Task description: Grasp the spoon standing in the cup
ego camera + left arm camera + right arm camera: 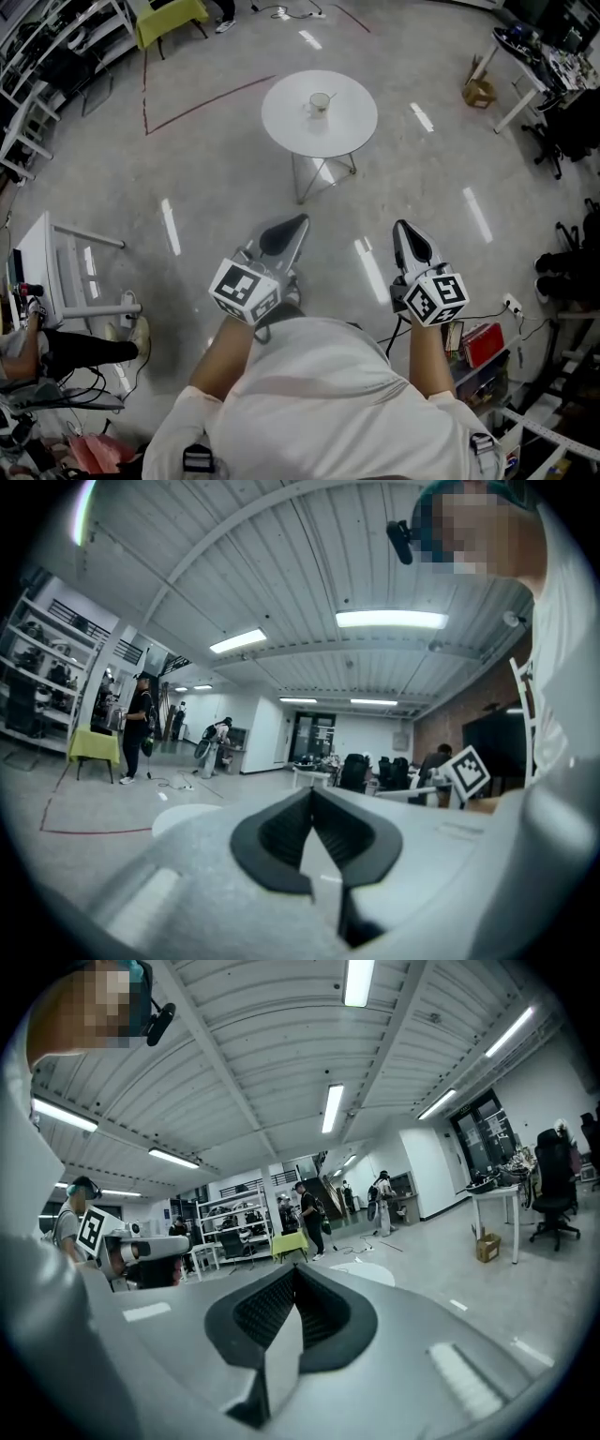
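Observation:
A small cup (320, 103) with a spoon standing in it sits near the middle of a round white table (352, 127), far ahead of me in the head view. Both grippers are held close to my body, well short of the table and pointing toward it. My left gripper (302, 221) is shut with nothing between its tips (311, 790). My right gripper (401, 225) is also shut and empty (295, 1267). The table's white top (183, 816) shows low behind the left jaws and again (380, 1274) past the right jaws. The cup is too small to make out in the gripper views.
Bare concrete floor with a red tape line (202, 103) lies between me and the table. A yellow table (171, 19) and shelves stand at the far left, a white desk (511, 66) and a cardboard box (480, 92) at the far right. A white rack (56, 272) and a seated person's leg (80, 349) are at my left.

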The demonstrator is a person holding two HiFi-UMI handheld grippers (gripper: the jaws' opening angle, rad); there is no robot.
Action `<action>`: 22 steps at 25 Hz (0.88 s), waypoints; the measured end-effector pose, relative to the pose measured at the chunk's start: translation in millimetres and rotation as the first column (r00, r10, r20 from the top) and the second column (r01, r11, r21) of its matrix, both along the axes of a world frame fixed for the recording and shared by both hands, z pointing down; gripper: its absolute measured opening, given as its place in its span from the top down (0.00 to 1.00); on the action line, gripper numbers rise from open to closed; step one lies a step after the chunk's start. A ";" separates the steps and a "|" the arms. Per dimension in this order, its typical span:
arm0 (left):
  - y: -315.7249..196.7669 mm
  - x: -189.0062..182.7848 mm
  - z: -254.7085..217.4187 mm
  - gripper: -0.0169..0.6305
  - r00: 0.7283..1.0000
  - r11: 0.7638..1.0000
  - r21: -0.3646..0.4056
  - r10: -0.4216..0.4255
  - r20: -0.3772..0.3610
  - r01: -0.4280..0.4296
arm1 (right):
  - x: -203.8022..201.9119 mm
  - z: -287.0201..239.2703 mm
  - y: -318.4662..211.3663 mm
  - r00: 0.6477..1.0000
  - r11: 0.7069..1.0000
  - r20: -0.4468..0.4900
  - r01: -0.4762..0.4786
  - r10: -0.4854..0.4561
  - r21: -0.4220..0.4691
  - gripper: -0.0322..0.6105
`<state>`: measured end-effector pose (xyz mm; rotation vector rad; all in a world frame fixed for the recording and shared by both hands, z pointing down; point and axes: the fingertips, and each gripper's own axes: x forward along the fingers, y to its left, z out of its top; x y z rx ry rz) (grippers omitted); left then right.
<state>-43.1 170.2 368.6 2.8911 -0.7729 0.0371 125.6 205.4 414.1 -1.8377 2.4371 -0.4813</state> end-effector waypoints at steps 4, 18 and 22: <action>-69.9 -8.1 -3.1 0.97 1.000 1.000 -0.009 0.013 -0.007 -0.013 | -8.7 -7.7 -70.0 1.000 1.000 -0.018 -0.005 0.005 -0.014 0.94; -284.2 -86.4 17.2 0.97 1.000 0.998 -0.066 -0.018 -0.014 0.017 | -93.2 -1.3 -284.2 0.996 0.998 -0.075 0.035 -0.039 -0.053 0.94; -317.5 -83.8 14.9 0.97 0.999 0.997 -0.067 -0.027 -0.023 0.026 | -88.8 2.8 -315.7 0.996 0.997 -0.079 0.042 -0.048 -0.068 0.94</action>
